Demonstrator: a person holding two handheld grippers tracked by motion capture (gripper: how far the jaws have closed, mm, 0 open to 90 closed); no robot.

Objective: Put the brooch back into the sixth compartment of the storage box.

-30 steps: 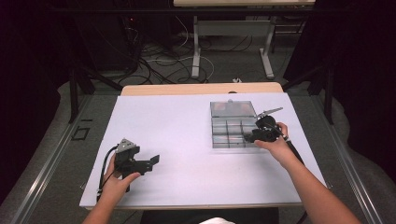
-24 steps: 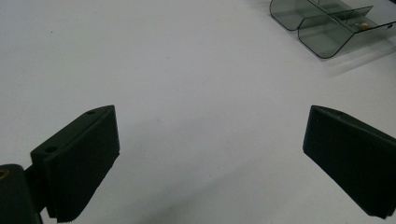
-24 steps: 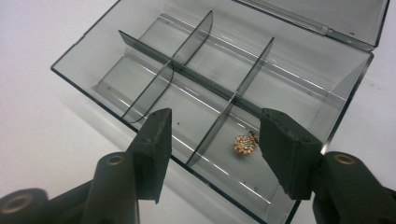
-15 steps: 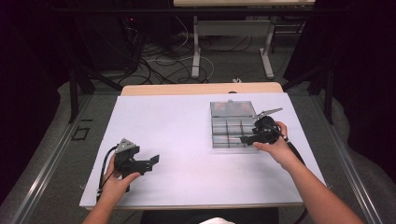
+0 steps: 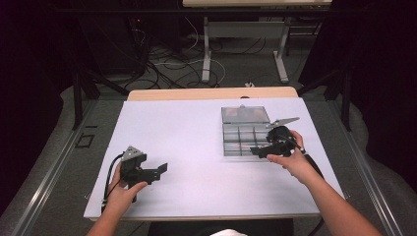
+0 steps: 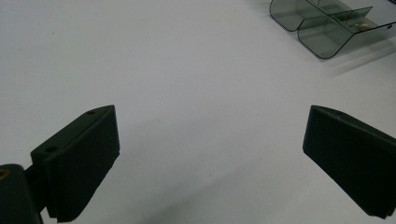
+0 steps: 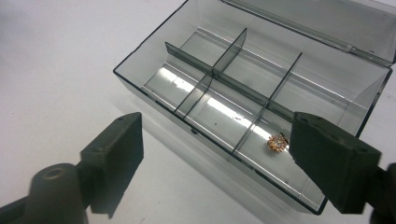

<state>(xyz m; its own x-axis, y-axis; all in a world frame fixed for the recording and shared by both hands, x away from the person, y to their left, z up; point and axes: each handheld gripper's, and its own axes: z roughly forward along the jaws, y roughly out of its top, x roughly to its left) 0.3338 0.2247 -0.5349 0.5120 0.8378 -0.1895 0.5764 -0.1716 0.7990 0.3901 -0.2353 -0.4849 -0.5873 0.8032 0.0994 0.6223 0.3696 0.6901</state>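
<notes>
A clear smoky plastic compartment box lies open on the white table, its lid folded back. A small gold jewel piece rests in the box's near right compartment in the right gripper view. My right gripper hovers at the box's front edge, open, with nothing between its jaws. My left gripper is held low over bare table at the front left, open wide and holding nothing. A corner of the box appears far off in the left gripper view.
The white table top has bare room across its middle and left. A wooden strip runs along the far edge. Beyond it are table legs and cables on the floor.
My right gripper has slid slightly toward the front left along the box's near edge. The left gripper has stayed put.
</notes>
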